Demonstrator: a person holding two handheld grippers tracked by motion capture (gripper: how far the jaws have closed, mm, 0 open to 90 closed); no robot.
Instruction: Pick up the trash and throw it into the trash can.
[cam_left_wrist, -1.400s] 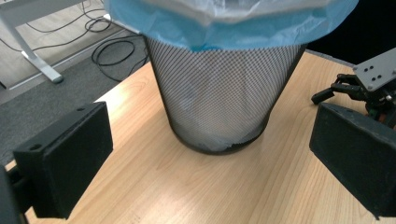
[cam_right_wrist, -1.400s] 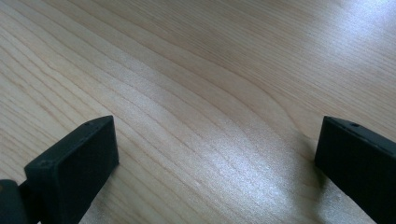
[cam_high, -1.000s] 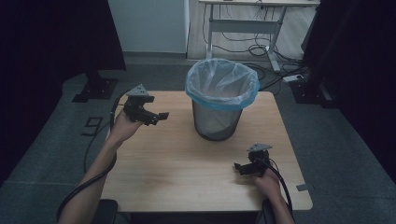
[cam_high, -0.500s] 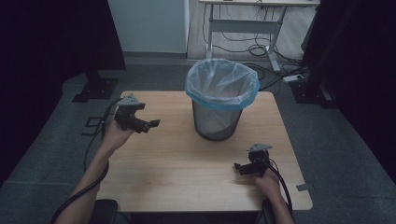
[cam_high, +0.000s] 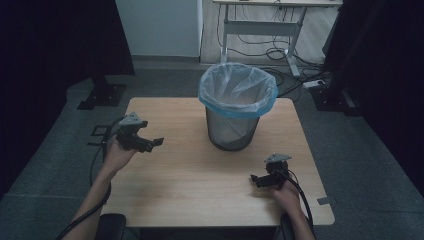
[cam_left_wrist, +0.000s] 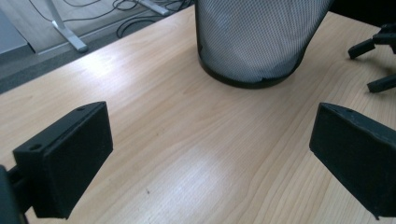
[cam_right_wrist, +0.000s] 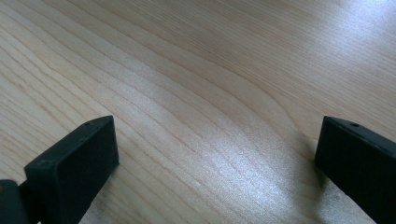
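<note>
While both the left tool (cam_high: 150, 143) and right tool (cam_high: 259, 179) gape empty over the bare table (cam_high: 190, 185), the lined bin (cam_high: 236, 107) stands untouched, work seemingly unstarted or finished.

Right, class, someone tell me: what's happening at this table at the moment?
A person sits at a wooden table with a two-jaw gripper in each hand. Both the left gripper and the right gripper are open and hold nothing. A mesh waste bin lined with a blue bag stands near the table's far side, between and beyond the two grippers, untouched.
</note>
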